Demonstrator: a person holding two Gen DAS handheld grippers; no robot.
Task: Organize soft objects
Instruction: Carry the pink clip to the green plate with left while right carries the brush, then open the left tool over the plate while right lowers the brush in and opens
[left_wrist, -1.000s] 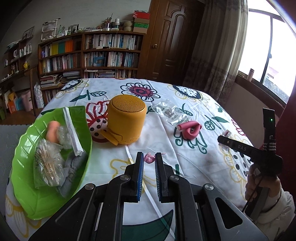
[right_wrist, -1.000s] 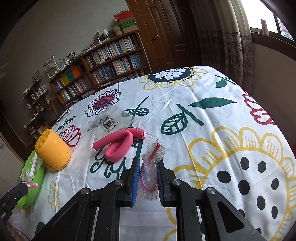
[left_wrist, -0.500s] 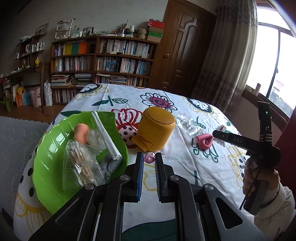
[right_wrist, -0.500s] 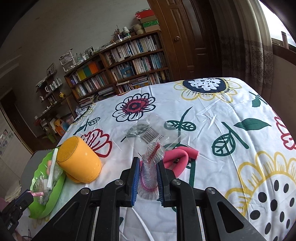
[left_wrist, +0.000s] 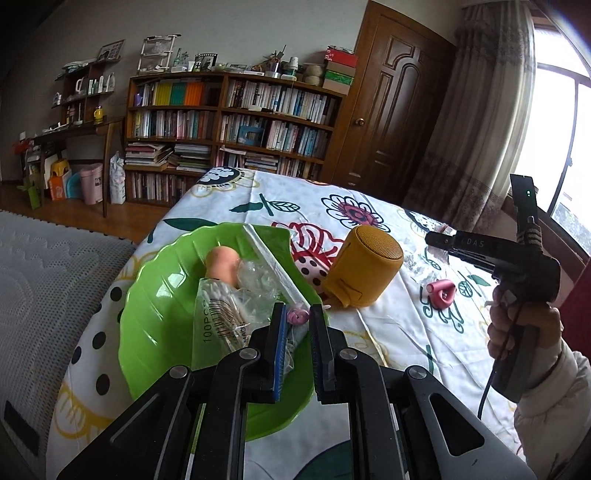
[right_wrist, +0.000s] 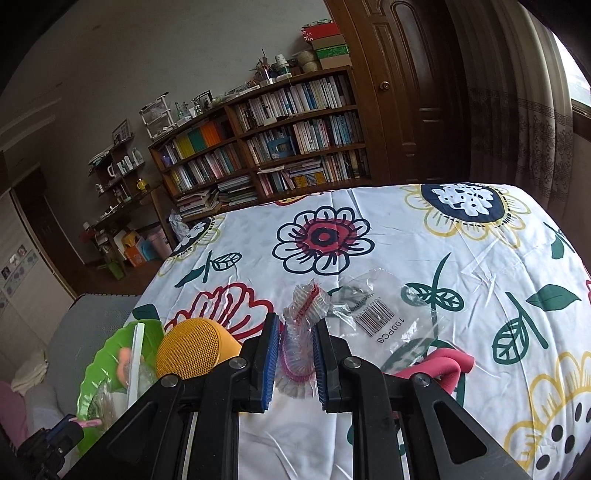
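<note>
1. While both grippers were loaded, I logged the green plate (left_wrist: 155, 302) as my landmark; it sat at the table's near-left edge on the flowered cloth (right_wrist: 424, 236).
2. Left gripper (left_wrist: 298, 317) hovered over the plate's right rim, fingers narrow, pinching a small pink coiled item (left_wrist: 297, 316). Release not yet made.
3. Right gripper (right_wrist: 295, 354) sat well to the right of the plate, beyond the yellow speaker (left_wrist: 364, 271), fingers closed on a clear crinkled wrapper with red and pink trim (right_wrist: 301, 332).
4. Already in the plate: a peach foam piece (left_wrist: 221, 262), clear plastic bags (left_wrist: 225, 314), a white strip (left_wrist: 269, 266).
5. Left on the cloth, right of the plate: a pink foam curler (left_wrist: 441, 293) and a barcoded "100PCS" bag (right_wrist: 380, 317).
6. My judgement: roughly half done. Two items in hand need dropping, two more need fetching.
</note>
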